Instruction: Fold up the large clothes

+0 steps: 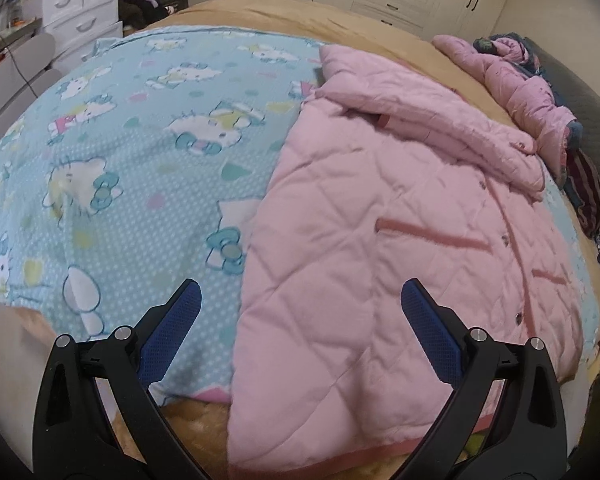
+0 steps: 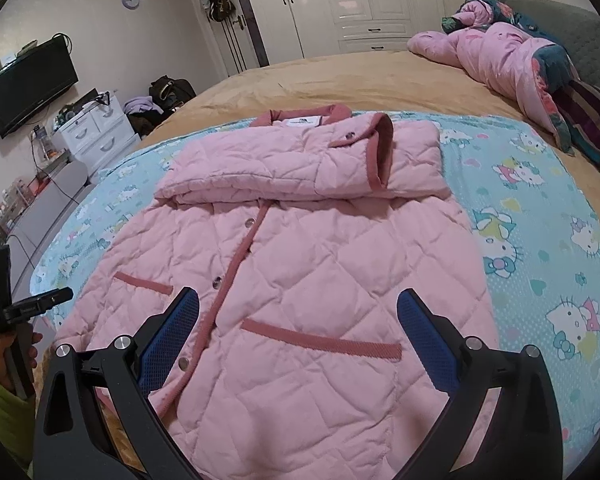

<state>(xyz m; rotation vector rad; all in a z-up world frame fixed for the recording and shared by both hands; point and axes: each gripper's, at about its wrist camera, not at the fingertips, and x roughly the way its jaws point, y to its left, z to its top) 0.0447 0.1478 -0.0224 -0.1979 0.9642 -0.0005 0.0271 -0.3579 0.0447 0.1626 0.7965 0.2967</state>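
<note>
We see the pink jacket (image 2: 300, 264) lying flat on the blue sheet (image 2: 540, 216) on the bed (image 2: 340, 80), sleeves folded across its chest. Our right claw (image 2: 298, 322) hangs spread wide over its lower front, gripping nothing. Our left claw (image 1: 300, 320) is equally spread and empty, above the jacket's left edge.

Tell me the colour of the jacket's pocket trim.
Darker rose-pink pocket trim on the light pink jacket; clearest in right wrist view.
</note>
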